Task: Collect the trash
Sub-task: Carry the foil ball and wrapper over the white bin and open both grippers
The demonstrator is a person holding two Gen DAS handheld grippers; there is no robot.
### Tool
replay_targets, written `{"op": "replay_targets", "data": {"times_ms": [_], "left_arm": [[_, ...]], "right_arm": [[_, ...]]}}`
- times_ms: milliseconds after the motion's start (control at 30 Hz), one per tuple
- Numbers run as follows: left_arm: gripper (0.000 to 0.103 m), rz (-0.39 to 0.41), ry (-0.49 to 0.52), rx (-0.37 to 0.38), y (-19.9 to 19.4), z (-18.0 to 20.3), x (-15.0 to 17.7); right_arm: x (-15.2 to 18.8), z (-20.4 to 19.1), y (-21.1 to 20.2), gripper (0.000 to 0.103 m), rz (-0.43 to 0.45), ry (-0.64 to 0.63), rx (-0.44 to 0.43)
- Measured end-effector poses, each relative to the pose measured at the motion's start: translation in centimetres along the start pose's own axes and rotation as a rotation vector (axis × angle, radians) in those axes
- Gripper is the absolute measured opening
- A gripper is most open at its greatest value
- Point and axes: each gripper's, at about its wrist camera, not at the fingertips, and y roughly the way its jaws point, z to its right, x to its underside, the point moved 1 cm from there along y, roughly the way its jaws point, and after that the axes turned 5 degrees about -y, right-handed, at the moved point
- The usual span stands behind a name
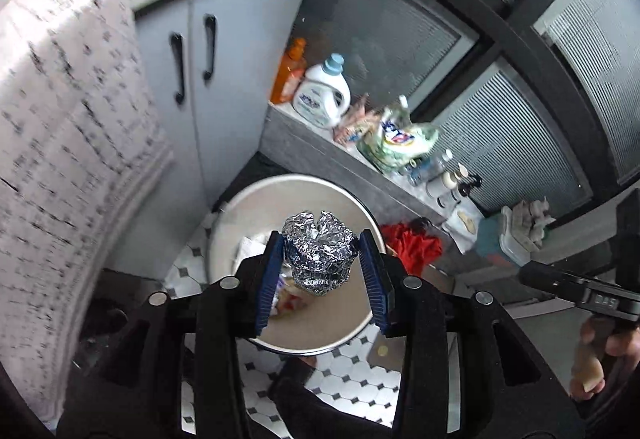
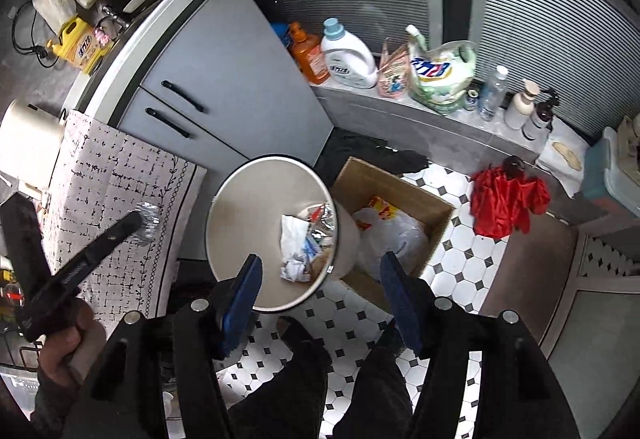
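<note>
My left gripper (image 1: 323,271) is shut on a crumpled ball of aluminium foil (image 1: 318,251) and holds it above the open round trash bin (image 1: 240,215). The bin has a beige inside and holds crumpled paper and wrappers (image 2: 300,243). In the right wrist view the left gripper shows at the left with the foil ball (image 2: 147,226) at its tip, in front of the patterned cloth. My right gripper (image 2: 322,299) is open and empty, above the near rim of the bin (image 2: 236,199).
A cardboard box (image 2: 400,191) with a white plastic bag stands right of the bin. A red cloth (image 2: 504,203) lies on the tiled floor. Detergent bottles (image 2: 348,55) line a low grey ledge. A grey cabinet (image 2: 224,79) and a patterned cloth (image 2: 116,199) are on the left.
</note>
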Motion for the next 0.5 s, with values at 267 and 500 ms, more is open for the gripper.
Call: {"op": "replay_targets", "data": {"times_ms": [267,500], "left_arm": [[0.089,0.028,-0.081,0.029,0.2,0.6,1.2],[0.094,0.089,-0.113,-0.037,-4.1,-0.1,1.3]], "right_arm": [[1.0,1.7,-1.7,0.066,0.01,-0.025,-0.011],[-0.1,-0.5,-2.2,0.074,0.042,-0.088,-0.074]]}}
